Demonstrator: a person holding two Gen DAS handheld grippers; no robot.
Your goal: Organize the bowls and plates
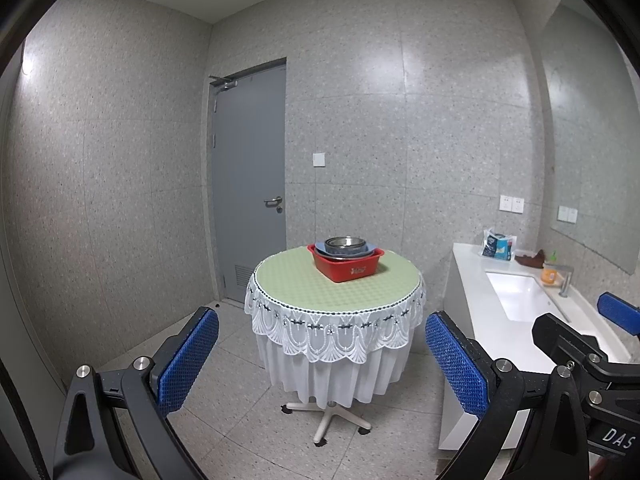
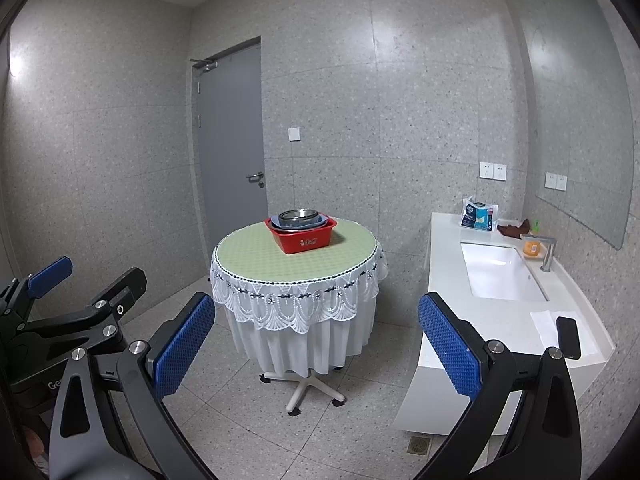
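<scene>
A red plastic basin (image 1: 346, 266) (image 2: 303, 237) stands at the far side of a round table (image 1: 336, 284) (image 2: 292, 264) with a green top and white lace cloth. In the basin lies a blue plate (image 1: 320, 247) (image 2: 276, 220) with a steel bowl (image 1: 346, 245) (image 2: 300, 217) stacked on it. My left gripper (image 1: 322, 364) is open and empty, well short of the table. My right gripper (image 2: 316, 352) is also open and empty, at a similar distance. Each gripper shows at the edge of the other's view.
A white counter (image 1: 472, 280) (image 2: 448, 280) with a sink (image 2: 500, 276), tap, orange bottle (image 2: 531, 246), brown cloth and a packet runs along the right wall. A black phone (image 2: 568, 337) lies on paper near its front. A grey door (image 1: 250, 184) is behind the table. A floor drain (image 2: 419, 445) sits by the counter.
</scene>
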